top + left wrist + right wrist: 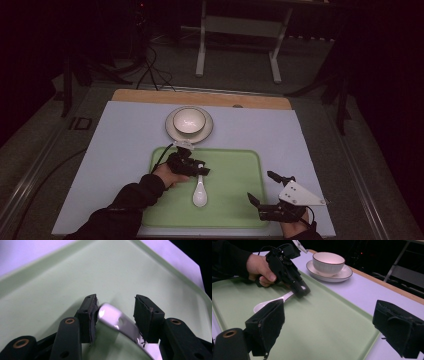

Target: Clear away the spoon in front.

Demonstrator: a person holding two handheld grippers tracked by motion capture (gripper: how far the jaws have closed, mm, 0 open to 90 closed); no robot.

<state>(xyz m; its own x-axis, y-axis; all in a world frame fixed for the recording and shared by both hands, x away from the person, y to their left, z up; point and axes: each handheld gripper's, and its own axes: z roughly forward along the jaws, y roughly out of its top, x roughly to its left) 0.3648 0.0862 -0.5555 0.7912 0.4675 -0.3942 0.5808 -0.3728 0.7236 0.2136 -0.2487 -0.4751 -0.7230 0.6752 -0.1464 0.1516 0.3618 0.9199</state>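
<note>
A white ceramic spoon (200, 192) lies on the green tray (235, 200), its bowl toward the near side and its handle pointing away. My left gripper (200, 169) hangs low over the handle's end. In the left gripper view the jaws (116, 303) stand apart with the shiny handle (117, 321) slanting between them; it touches the left pad and the pads do not squeeze it. My right gripper (260, 185) is open with nothing in it over the tray's right edge. In the right gripper view its jaws (329, 315) frame the tray (324, 322), the spoon (262, 305) and the left gripper (300, 291).
A white bowl (189, 120) sits on a saucer (207, 131) just beyond the tray's far edge, and both rest on a pale mat (125, 150). The table's wooden far edge (200, 97) runs behind them. A cable trails from the left gripper.
</note>
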